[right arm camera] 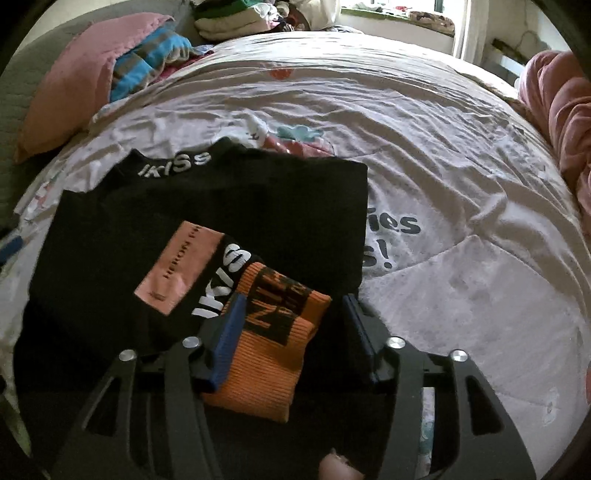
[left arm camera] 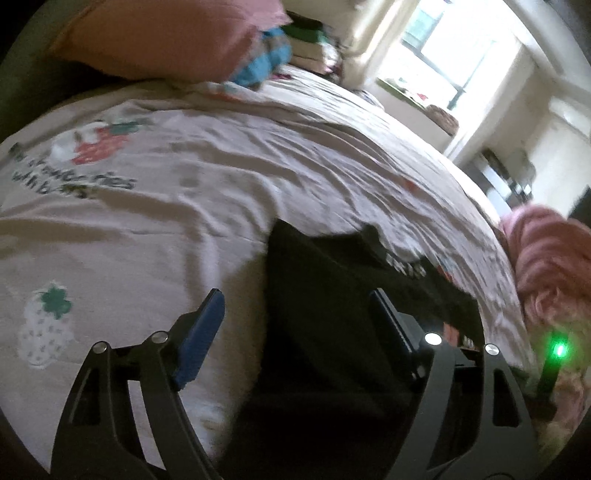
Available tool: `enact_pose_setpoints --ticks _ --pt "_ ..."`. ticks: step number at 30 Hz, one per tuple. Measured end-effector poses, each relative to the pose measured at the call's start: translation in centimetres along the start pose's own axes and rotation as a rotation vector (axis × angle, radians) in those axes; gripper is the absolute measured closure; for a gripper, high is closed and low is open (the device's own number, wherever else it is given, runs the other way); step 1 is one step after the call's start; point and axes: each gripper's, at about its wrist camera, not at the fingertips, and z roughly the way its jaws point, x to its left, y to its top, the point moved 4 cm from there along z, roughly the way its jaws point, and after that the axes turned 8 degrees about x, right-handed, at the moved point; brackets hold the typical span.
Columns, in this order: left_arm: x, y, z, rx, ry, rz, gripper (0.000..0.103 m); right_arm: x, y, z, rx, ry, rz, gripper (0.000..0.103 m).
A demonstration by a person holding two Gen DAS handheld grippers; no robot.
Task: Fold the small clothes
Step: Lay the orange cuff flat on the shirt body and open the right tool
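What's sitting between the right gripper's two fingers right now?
In the right wrist view, the orange ribbed cuff of the black garment lies between the right gripper fingers; the jaws stand apart.

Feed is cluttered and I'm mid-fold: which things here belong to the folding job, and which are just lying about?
Job:
- black garment, lying on the bed sheet
- its orange cuff, between the right tool fingers
- left tool, open over the garment's edge

Lying about:
- pink pillow
- blue striped cloth
- folded pile
- pink blanket
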Motion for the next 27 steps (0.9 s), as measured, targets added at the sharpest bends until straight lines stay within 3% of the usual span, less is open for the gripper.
enact_pose_setpoints --ticks 1,3,6,9,14,21,25,27 --pt "0.7 0.2 -0.3 -0.008 0.010 -0.020 0.031 0.2 0.0 -0.2 -0.017 -0.033 -0.014 0.086" --pt "1.8 0.7 -0.7 -0.020 0.018 -0.049 0.031 0.2 0.2 -1.0 -0.052 -0.032 -0.022 0.093" --pt "1.9 0.9 -0.7 -0.021 0.021 -0.048 0.035 0.2 0.8 -2.8 -0.128 -0.013 -0.029 0.094" --pt "0.2 0.4 -0.1 -0.002 0.019 0.021 0.039 0.5 1.8 -4.3 -0.193 -0.036 -0.050 0.094" --pt "-3.5 -1.4 2.1 0.054 0.045 0.172 0.041 0.3 2.1 -2.4 -0.135 -0.070 -0.052 0.094" --pt "-5.2 -4.1 5.1 0.164 0.133 0.303 0.042 -0.5 0.9 -1.3 -0.105 -0.098 -0.005 0.087" --pt "-5.2 -5.0 5.8 0.194 0.168 0.326 0.041 0.2 0.1 -2.9 -0.146 -0.049 -0.011 0.066" --pt "-5.0 -5.2 5.8 0.199 0.168 0.324 0.041 1.5 -0.6 -3.5 -0.154 -0.011 -0.055 0.065"
